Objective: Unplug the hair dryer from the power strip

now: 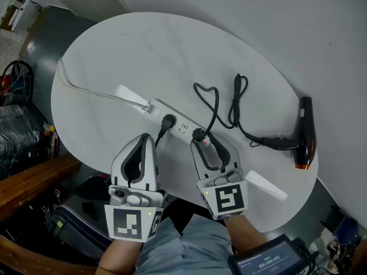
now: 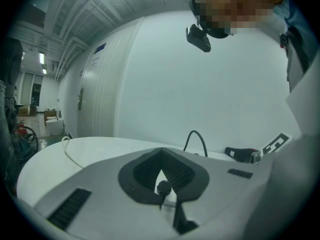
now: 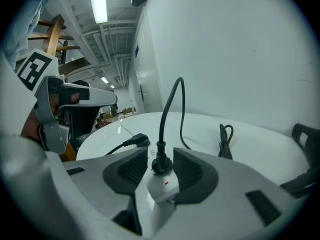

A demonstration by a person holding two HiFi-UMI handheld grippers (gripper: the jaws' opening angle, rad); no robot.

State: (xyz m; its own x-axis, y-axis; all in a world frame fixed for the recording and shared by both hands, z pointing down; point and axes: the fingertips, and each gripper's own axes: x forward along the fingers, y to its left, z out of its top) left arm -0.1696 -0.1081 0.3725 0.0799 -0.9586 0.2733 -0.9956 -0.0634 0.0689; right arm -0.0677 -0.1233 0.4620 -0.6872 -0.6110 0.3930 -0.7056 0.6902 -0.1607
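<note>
The hair dryer's (image 1: 307, 132) plug (image 3: 161, 165) sits in the power strip (image 3: 166, 188), so it is not unplugged. The right hand-held gripper (image 3: 161, 156) is spread around the plug, and the left hand-held gripper (image 2: 161, 155) is pressed together.

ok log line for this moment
right tongs: open around plug | plug: still in power strip | left tongs: shut

Left gripper (image 1: 147, 137): jaws closed, fingertips meeting, tilted slightly downward. Right gripper (image 1: 213, 148): jaws spread wide, tilted downward.
</note>
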